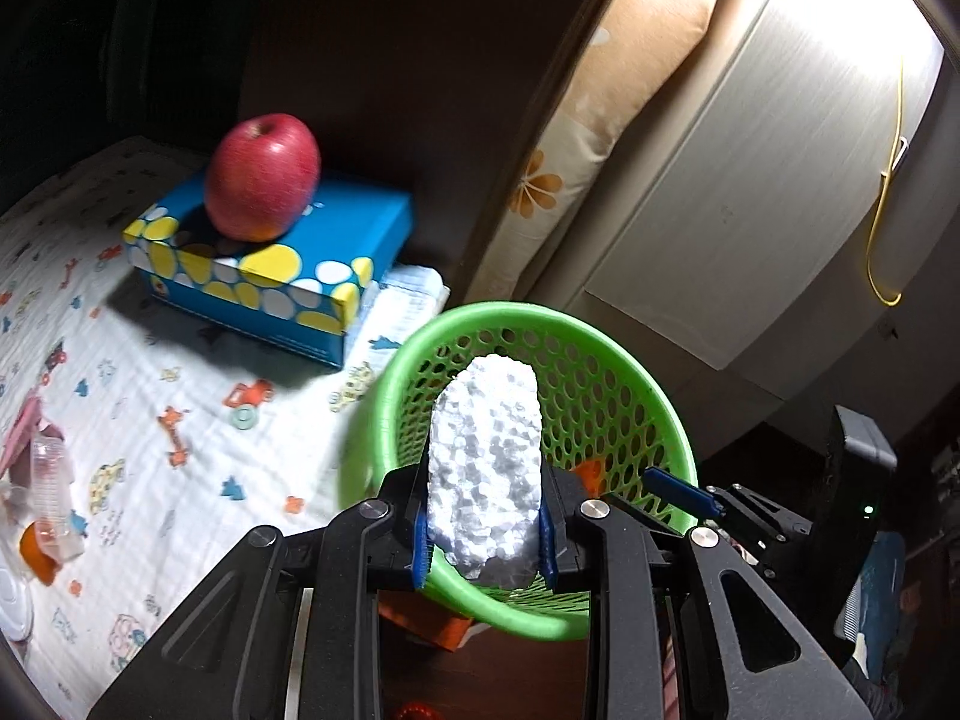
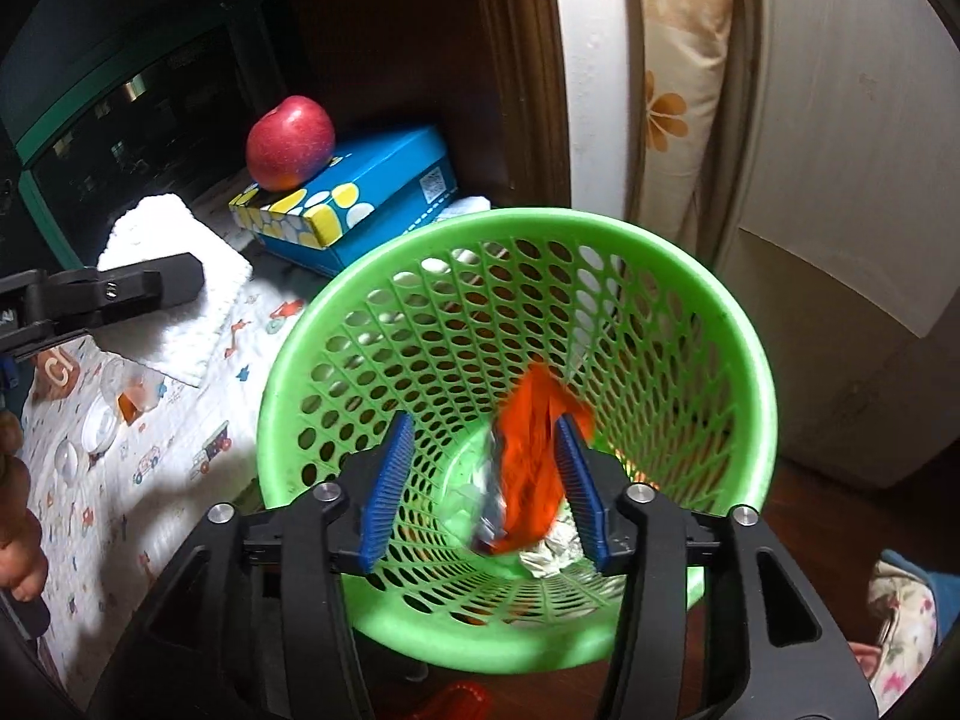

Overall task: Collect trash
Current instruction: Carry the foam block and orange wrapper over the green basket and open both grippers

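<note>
A green mesh basket stands beside the bed. My left gripper is shut on a white foam block and holds it upright over the basket's near rim. In the right wrist view my right gripper is open above the basket. A blurred orange wrapper with a silvery inside hangs between its blue pads, close to the right one, over crumpled white paper at the bottom. The foam block and the left gripper's finger show at the left.
A red apple sits on a blue dotted tissue box on the printed sheet. Clear plastic packaging lies at the sheet's left edge. A flowered pillow and a white cabinet stand behind the basket. A hand shows at left.
</note>
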Demonstrator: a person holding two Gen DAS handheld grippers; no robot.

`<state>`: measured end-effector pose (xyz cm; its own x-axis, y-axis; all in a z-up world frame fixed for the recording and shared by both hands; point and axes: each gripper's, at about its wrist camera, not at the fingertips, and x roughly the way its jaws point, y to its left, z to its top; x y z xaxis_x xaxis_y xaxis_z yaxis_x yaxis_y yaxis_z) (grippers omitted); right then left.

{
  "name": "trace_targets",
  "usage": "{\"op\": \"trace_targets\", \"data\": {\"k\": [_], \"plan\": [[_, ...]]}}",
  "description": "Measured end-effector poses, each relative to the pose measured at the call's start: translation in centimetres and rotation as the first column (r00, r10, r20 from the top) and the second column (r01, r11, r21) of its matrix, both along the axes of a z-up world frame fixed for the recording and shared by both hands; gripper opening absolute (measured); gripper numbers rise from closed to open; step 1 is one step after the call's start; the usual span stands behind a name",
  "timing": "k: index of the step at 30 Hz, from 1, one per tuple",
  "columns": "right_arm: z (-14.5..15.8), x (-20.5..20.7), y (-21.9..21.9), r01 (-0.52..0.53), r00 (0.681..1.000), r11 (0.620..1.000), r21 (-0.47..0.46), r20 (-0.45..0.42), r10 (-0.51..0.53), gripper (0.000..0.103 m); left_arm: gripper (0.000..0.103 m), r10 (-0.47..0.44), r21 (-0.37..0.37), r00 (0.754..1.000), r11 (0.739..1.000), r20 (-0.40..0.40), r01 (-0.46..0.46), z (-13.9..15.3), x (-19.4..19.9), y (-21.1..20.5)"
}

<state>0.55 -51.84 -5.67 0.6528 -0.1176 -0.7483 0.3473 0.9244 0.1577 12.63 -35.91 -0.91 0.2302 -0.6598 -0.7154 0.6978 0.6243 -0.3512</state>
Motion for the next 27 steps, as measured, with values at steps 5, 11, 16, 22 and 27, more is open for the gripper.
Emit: {"op": "trace_targets", "data": {"k": [5,11,16,22,27], "plan": [[0.1,-1.1,-0.9,0.015,1.000,1.000,-0.004,0.006,-0.015,0.056,0.025,-0.024,0.023,0.999,0.999,-0.023,0.025,-1.3,-0.7,-1.7],[0.5,-2.2,-1.6,0.035,0.999,0.999,0.001,0.021,-0.035,0.063,0.043,-0.033,0.025,0.997,0.999,-0.062,0.035,-2.8,-0.8,-2.3],[0.9,-2.6,-1.4,0.031,0.999,1.000,0.001,0.029,-0.031,0.066,0.043,-0.030,0.036,0.998,0.999,-0.056,0.032,-3.0,-1.3,-1.8],[1.3,-2.2,0.0,0.000,0.999,1.000,0.004,0.046,0.000,0.071,0.050,0.028,0.069,1.000,0.997,0.000,-0.028,-2.3,-1.5,1.2],[1.8,-1.1,1.9,-0.042,0.997,0.999,0.011,0.060,0.041,0.075,0.057,0.119,0.098,0.992,0.988,0.042,-0.122,-1.9,-1.0,5.6]]}}
